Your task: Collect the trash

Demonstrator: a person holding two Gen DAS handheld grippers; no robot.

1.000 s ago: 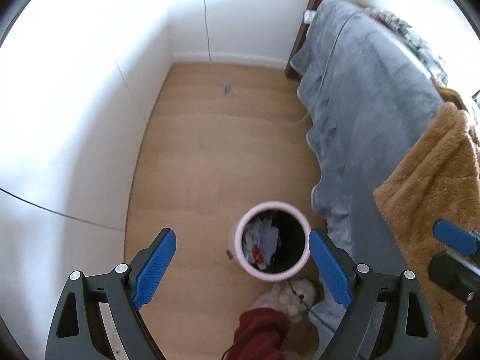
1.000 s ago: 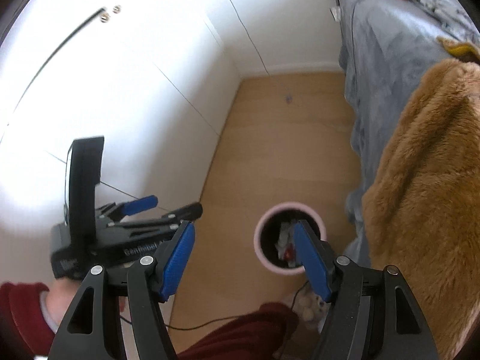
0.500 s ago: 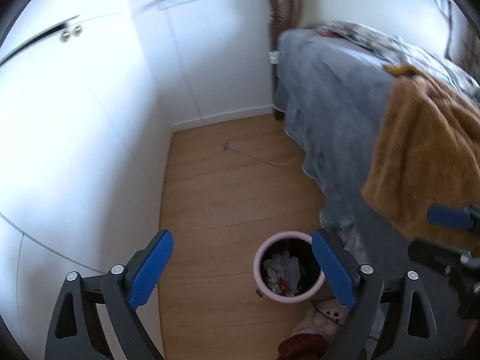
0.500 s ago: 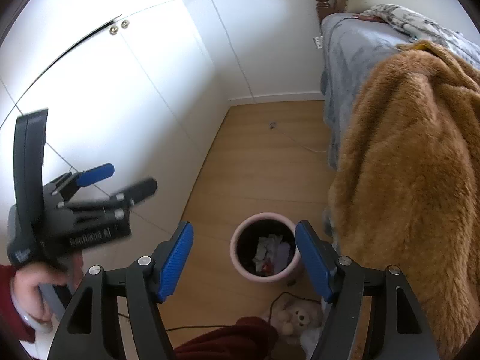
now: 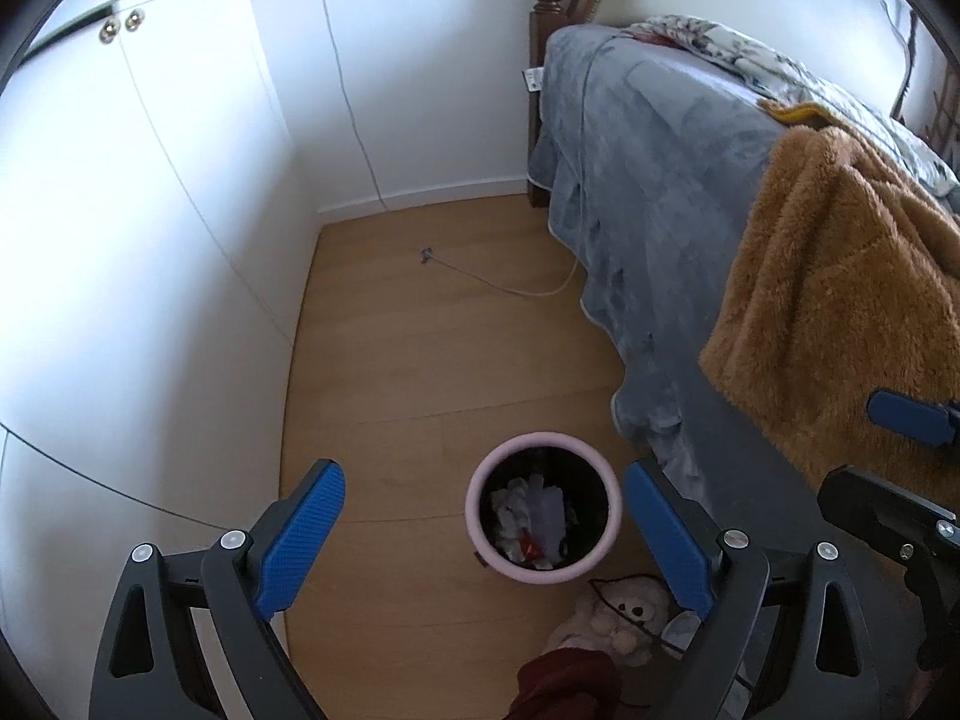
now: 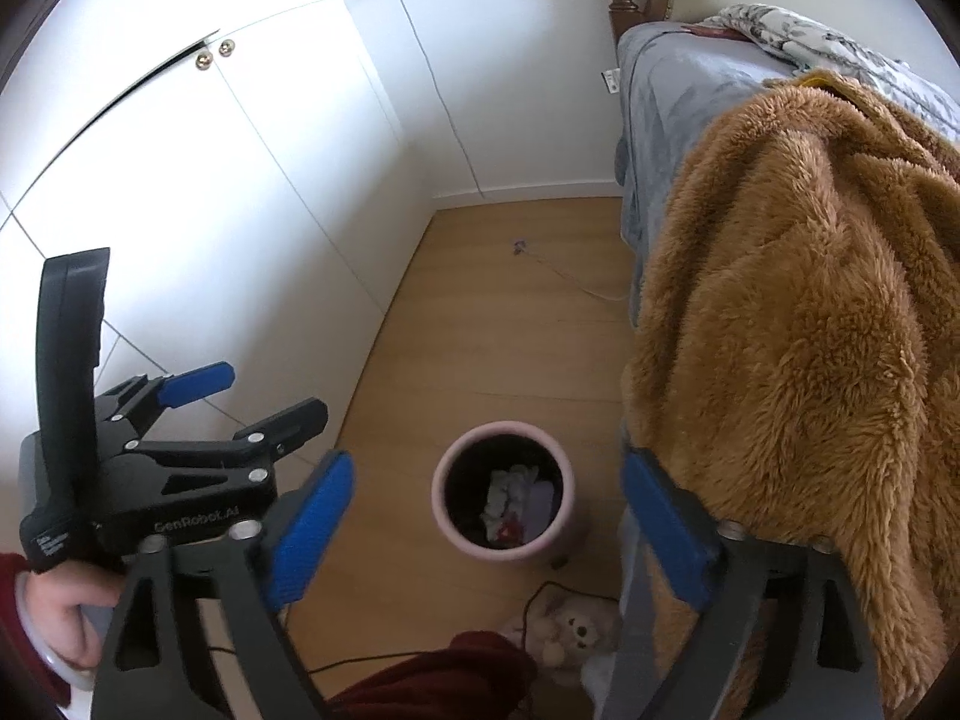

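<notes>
I see the bed (image 5: 648, 192) along the right, a grey blanket (image 5: 660, 276) hanging to the floor (image 5: 432, 360) and a brown throw (image 6: 792, 324) draped over it. White cupboards (image 5: 120, 210) fill the left. The pink bin (image 5: 543, 519) stands on the floor just beside the bed, with crumpled trash (image 5: 531, 516) inside. A plush toy (image 5: 624, 606) lies near the bin's base. My left gripper (image 5: 483, 534) hangs above the bin, its jaws wide apart with nothing in them. My right gripper (image 6: 486, 525) is opening, nothing between its jaws.
</notes>
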